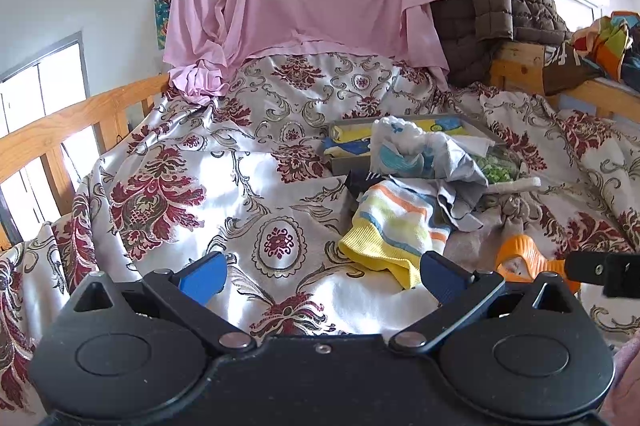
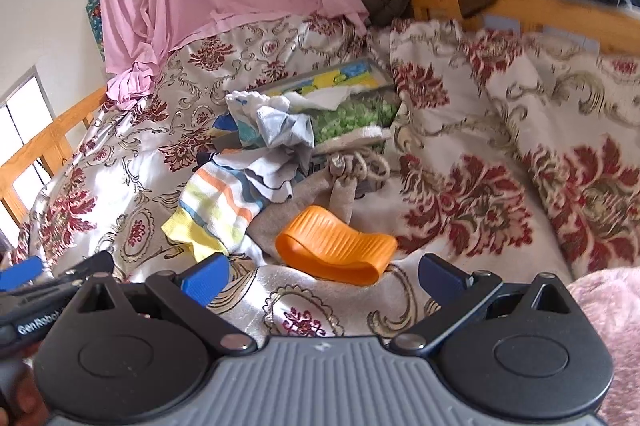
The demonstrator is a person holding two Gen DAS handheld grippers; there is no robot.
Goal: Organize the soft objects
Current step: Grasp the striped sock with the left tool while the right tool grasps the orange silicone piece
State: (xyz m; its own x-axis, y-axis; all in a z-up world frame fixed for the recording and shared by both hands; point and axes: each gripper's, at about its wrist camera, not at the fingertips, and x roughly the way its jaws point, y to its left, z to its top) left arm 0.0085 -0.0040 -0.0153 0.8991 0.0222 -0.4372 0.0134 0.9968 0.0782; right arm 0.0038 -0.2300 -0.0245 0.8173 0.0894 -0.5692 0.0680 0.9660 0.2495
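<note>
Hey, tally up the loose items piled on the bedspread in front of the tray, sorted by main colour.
Striped yellow, orange and blue: 1, the striped sock
Orange: 1, the ribbed orange piece
Grey: 1, the crumpled grey cloth
Beige: 1, the beige cloth
Total: 4; others may be hidden underneath.

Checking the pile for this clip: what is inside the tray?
The tray holds yellow-and-blue folded cloth and something green-patterned. White and grey socks drape over its near edge, covering the rest of its inside.
</note>
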